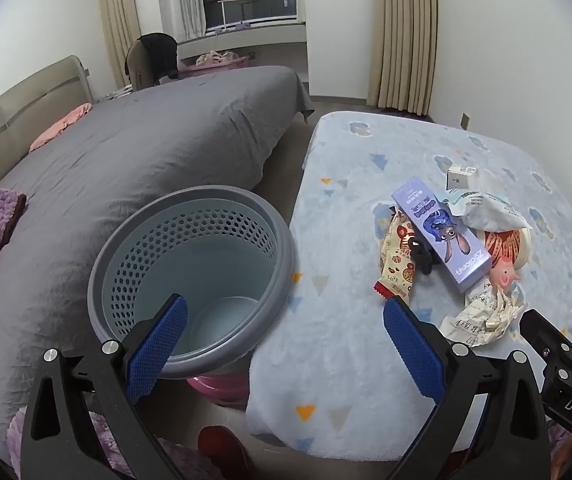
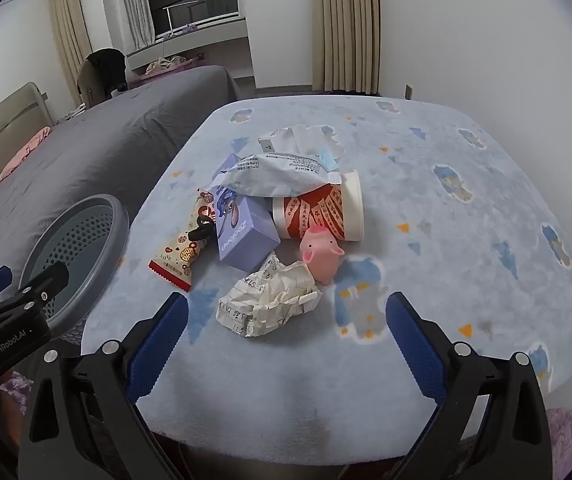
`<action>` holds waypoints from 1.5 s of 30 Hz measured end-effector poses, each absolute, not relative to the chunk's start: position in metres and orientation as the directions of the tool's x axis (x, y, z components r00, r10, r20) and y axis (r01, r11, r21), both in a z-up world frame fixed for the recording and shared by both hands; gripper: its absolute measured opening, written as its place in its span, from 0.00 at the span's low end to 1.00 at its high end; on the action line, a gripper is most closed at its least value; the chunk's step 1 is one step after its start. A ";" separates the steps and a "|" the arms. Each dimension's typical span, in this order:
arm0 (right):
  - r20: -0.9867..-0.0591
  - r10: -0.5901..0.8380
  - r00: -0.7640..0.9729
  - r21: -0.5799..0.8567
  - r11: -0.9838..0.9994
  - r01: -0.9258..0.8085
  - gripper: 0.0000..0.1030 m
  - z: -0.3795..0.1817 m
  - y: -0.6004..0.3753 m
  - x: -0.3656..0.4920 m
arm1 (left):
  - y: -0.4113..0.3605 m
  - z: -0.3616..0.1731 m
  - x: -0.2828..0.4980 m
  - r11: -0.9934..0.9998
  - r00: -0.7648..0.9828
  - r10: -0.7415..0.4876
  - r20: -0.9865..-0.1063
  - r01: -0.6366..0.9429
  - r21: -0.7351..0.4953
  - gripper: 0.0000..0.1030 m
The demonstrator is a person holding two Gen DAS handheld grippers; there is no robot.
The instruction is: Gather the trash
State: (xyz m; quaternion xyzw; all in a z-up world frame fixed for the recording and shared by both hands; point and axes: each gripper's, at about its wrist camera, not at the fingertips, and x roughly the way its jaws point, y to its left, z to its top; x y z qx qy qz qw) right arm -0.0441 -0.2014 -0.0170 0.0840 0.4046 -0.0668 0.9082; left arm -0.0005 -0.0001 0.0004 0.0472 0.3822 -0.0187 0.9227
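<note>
A pile of trash lies on the blue-blanketed table (image 2: 445,240): crumpled paper (image 2: 270,304), a purple box (image 2: 242,236), a patterned snack wrapper (image 2: 184,252), a white bag (image 2: 274,176), a red-and-white paper cup (image 2: 325,212) on its side and a pink pig toy (image 2: 319,250). My right gripper (image 2: 286,300) stands open just short of the crumpled paper, holding nothing. Wide open too, my left gripper (image 1: 286,304) hovers between the grey perforated basket (image 1: 146,264) and the table edge. The basket looks empty. The pile also shows in the left wrist view, with the crumpled paper (image 1: 481,316) nearest.
A bed with a grey cover (image 1: 126,152) runs along the left behind the basket. The basket rests on something pink (image 1: 222,386). A small white box (image 1: 461,174) and a black clip (image 1: 419,254) are in the pile. Walls and curtains stand behind the table.
</note>
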 end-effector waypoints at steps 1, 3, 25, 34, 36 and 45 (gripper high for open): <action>-0.746 -0.054 0.664 0.098 0.977 0.190 0.92 -0.017 -0.201 -0.044 | 0.000 0.000 0.000 0.995 0.707 0.002 -0.707 0.071 0.074 0.94; -0.746 -0.054 0.664 0.098 0.977 0.190 0.92 -0.016 -0.201 -0.045 | 0.000 0.000 0.000 0.995 0.708 0.003 -0.707 0.071 0.075 0.94; -0.743 -0.060 0.666 0.092 0.977 0.190 0.92 -0.015 -0.201 -0.045 | 0.000 0.001 -0.001 0.995 0.709 0.003 -0.705 0.071 0.076 0.94; -0.742 -0.061 0.668 0.091 0.977 0.191 0.92 -0.014 -0.200 -0.045 | 0.000 0.001 -0.001 0.995 0.710 0.003 -0.705 0.070 0.076 0.94; -0.742 -0.061 0.667 0.091 0.977 0.191 0.92 -0.014 -0.200 -0.045 | 0.000 0.001 -0.001 0.995 0.710 0.004 -0.704 0.070 0.076 0.94; -0.741 -0.060 0.669 0.091 0.978 0.189 0.92 -0.013 -0.200 -0.046 | 0.000 0.001 -0.001 0.995 0.710 0.004 -0.704 0.070 0.076 0.94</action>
